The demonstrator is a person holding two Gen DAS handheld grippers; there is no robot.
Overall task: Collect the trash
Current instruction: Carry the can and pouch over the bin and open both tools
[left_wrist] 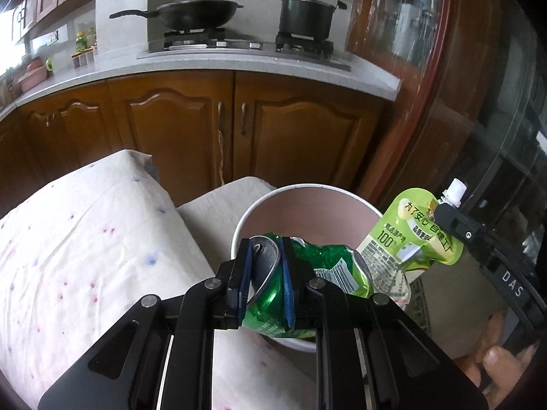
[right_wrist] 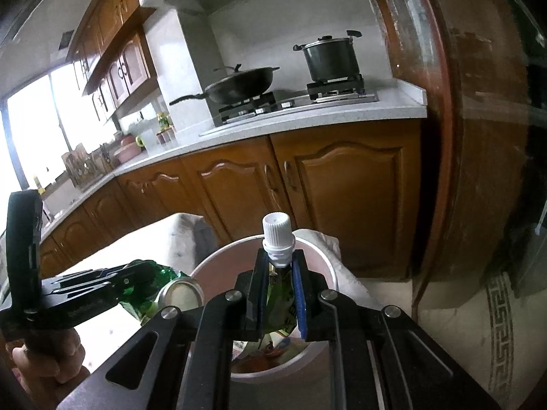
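The crushed green can [left_wrist: 301, 273] sits clamped in the left gripper [left_wrist: 265, 280] over the white bin [left_wrist: 307, 194]. Just beside it, the green spouted pouch [right_wrist: 278, 294] hangs pinched in the right gripper [right_wrist: 278, 294] above the same bin, near the cloth-covered tabletop [left_wrist: 85, 239].

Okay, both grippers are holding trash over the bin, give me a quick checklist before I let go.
1. Left gripper clamped on the crushed green can: ok.
2. Right gripper clamped on the green pouch just below its white cap: ok.
3. Can above the bin opening: ok.
4. Pouch above the opening: ok in the right wrist view.
5. Room in the bin: ok, only a little trash shows at the bottom.
6. Grippers apart: ok.
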